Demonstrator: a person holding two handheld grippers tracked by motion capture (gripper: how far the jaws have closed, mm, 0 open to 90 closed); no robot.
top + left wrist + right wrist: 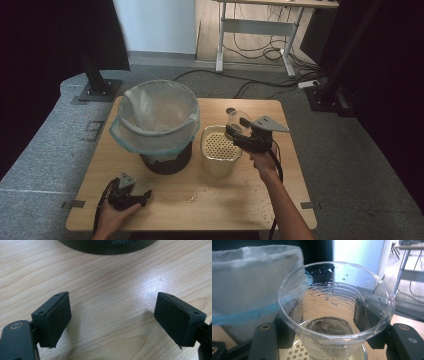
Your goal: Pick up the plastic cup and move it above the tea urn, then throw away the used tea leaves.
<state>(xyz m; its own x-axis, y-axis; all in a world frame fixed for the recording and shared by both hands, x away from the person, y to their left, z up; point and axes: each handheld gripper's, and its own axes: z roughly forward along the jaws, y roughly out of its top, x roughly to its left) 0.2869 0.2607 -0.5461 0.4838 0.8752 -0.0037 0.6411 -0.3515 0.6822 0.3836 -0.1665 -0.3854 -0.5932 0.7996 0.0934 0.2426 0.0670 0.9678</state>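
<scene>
My right gripper (235,131) is shut on a clear plastic cup (238,120), held above the right rim of a cream perforated container (219,150). In the right gripper view the cup (332,315) stands upright between the jaws, wet inside, with a little liquid at its bottom. My left gripper (145,194) rests on the wooden table (210,200) near the front left, open, with nothing between its pads (56,320). Just beyond it stands the black mesh bin (107,245).
The black mesh bin lined with a white and blue bag (156,117) stands at the table's back left, left of the cream container. Water drops (250,200) spot the table's front right. A desk frame and cables (260,50) lie on the floor behind.
</scene>
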